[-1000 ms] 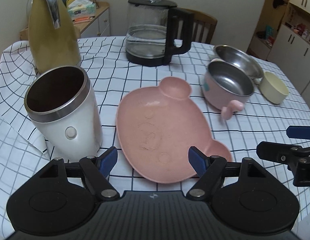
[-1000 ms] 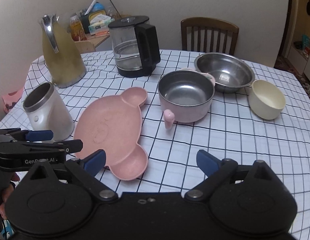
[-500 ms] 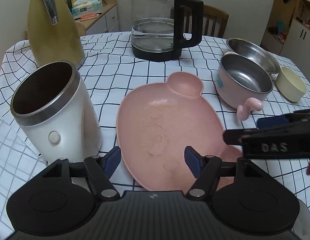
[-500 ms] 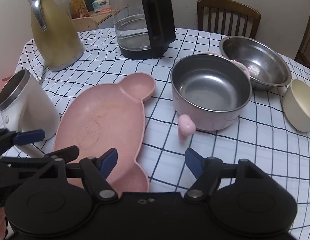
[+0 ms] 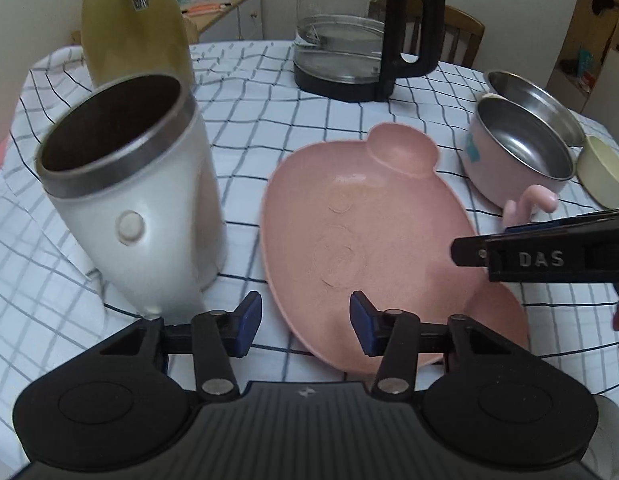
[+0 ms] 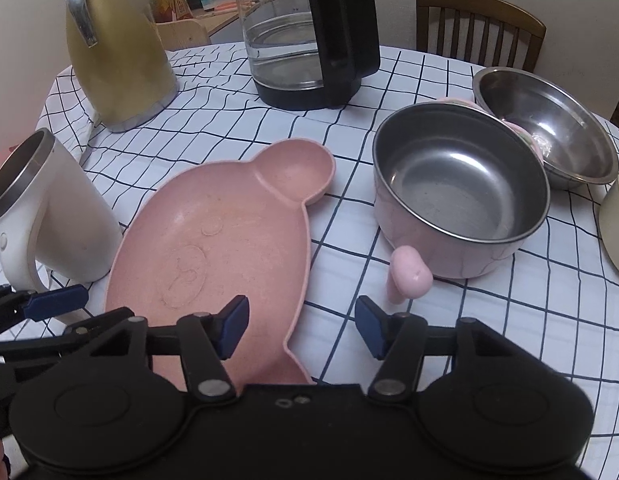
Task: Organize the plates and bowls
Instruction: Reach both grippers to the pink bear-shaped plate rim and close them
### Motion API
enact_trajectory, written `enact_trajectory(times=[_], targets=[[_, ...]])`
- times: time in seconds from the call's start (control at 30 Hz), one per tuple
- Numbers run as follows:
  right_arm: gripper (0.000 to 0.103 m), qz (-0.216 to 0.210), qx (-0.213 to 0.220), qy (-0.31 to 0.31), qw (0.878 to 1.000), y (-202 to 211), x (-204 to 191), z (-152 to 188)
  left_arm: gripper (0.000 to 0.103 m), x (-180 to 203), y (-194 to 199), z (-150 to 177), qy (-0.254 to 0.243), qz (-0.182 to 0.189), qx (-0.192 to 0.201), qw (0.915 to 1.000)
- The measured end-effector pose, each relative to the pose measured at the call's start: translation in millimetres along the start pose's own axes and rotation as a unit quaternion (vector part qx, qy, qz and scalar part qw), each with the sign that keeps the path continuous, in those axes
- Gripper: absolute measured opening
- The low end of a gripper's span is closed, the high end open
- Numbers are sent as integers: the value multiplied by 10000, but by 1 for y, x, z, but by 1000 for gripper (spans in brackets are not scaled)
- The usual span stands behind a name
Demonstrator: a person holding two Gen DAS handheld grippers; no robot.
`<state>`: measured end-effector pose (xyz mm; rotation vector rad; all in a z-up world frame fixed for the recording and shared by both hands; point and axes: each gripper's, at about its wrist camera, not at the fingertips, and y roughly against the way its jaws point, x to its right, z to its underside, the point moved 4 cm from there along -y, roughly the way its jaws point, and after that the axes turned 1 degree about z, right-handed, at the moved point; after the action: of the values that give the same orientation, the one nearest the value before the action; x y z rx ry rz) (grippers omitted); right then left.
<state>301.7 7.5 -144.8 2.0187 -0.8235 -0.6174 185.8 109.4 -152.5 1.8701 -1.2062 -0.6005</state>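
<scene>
A pink bear-shaped plate (image 5: 373, 240) (image 6: 229, 236) lies on the checked tablecloth. My left gripper (image 5: 305, 324) is open, its jaws astride the plate's near left rim. My right gripper (image 6: 301, 326) is open over the plate's near right rim; it shows from the side in the left wrist view (image 5: 549, 252). A pink pot with steel inside (image 6: 461, 188) (image 5: 521, 156) stands right of the plate, its pink handle (image 6: 407, 272) pointing at me. Behind it sits a steel bowl (image 6: 549, 120), with a cream bowl (image 5: 605, 176) to the right.
A white steel-rimmed mug (image 5: 137, 208) (image 6: 41, 216) stands close left of the plate. A yellow thermos jug (image 6: 117, 48) and a glass kettle (image 6: 309, 32) stand at the back. A wooden chair (image 6: 481, 24) is behind the table.
Both grippers have moved forward and lower toward the pink plate. The right gripper has come in over the plate's near right side. Both jaws have narrowed a little but stay open.
</scene>
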Motion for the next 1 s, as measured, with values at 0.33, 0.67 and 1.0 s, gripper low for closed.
enact_trajectory(times=[0.33, 0.67, 1.0], targets=[[27, 14, -163, -190, 9997, -14, 3, 1, 35, -2, -2, 4, 227, 63, -99, 9997], [9, -335, -193, -22, 9992, -9, 3, 6, 34, -4, -7, 1, 222, 59, -119, 9997], [8, -378, -216, -163, 9989, 3, 13, 8, 9, -5, -3, 4, 376, 129, -240, 9989]])
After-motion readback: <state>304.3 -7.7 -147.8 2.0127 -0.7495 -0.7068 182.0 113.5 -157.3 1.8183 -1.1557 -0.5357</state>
